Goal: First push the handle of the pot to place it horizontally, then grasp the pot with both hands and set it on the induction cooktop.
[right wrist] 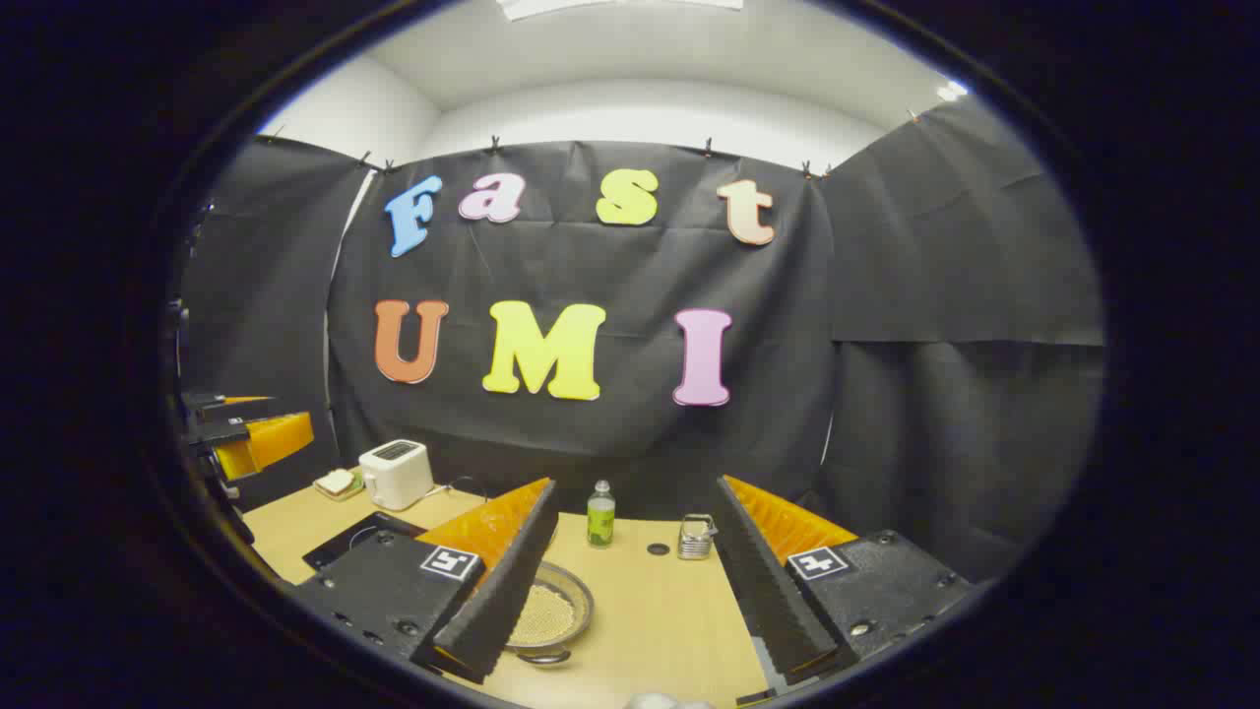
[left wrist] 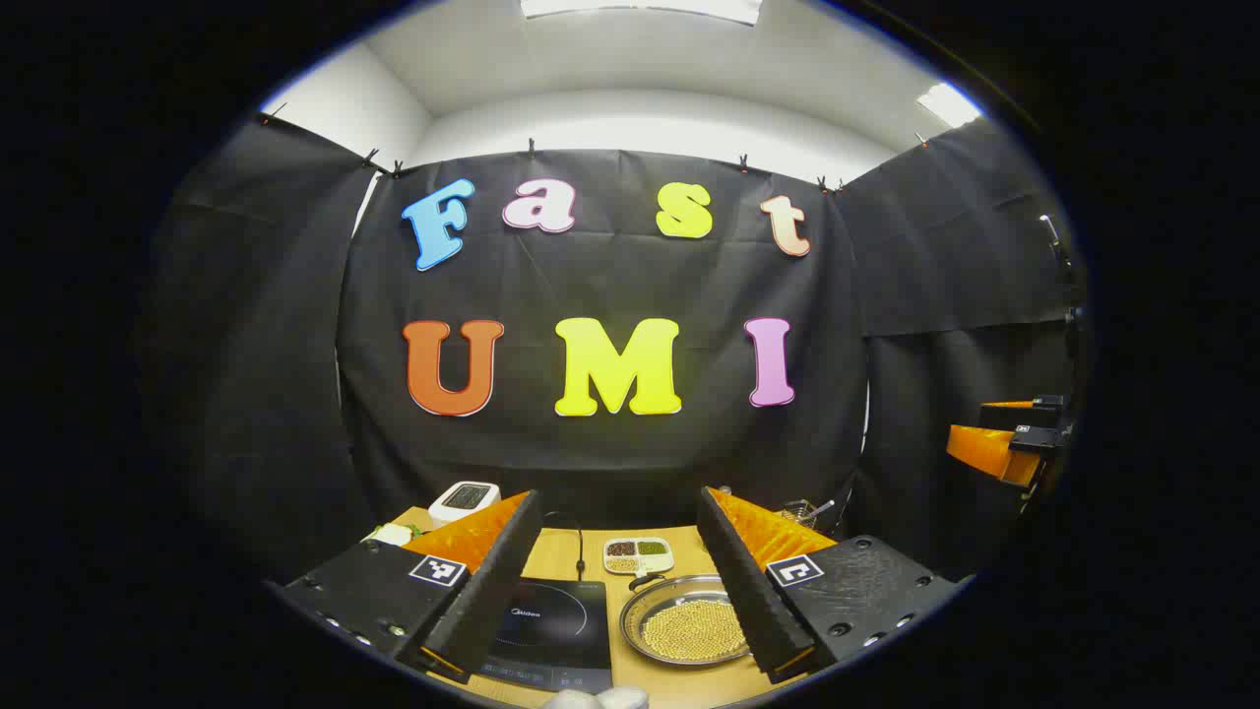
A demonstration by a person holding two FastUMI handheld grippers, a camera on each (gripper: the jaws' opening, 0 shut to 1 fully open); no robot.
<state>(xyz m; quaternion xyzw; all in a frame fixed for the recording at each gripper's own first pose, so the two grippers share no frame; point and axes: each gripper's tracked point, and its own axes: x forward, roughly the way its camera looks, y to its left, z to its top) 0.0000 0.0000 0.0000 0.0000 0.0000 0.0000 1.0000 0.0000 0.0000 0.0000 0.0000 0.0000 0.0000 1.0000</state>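
Both grippers hang above the table, jaws spread wide, nothing between them.

Left gripper (left wrist: 615, 591): in the left gripper view its fingers frame the lower middle of the frame. Between them lies the induction cooktop (left wrist: 551, 625), a dark flat slab at bottom centre, with the pot (left wrist: 689, 630) just to its right, a shallow metal pan full of small yellow beans. The pot's handle (left wrist: 645, 583) seems to stick out from the upper left of the rim toward the back of the table; it is small and partly hidden by the finger, so its angle is hard to judge. A divided dish of beans (left wrist: 638, 555) sits just behind the pot. A white scale (left wrist: 465, 500) stands at the back left.

Right gripper (right wrist: 630, 591): open too. In the right gripper view the pot (right wrist: 551, 615) shows at lower left, half hidden behind the left finger. A green bottle (right wrist: 600, 515) and a small metal basket (right wrist: 695, 538) stand farther back near the middle; a toaster (right wrist: 396, 474) sits at the left.

Step in hand, as I judge it: the handle push has not begun.

Risks:
- The pot is shallow and loaded; a sharp nudge on the handle could tip it and scatter beans.
- Pushing too far could slide the pot into the divided dish.
- Uneven lift by the two grippers could spill the contents.
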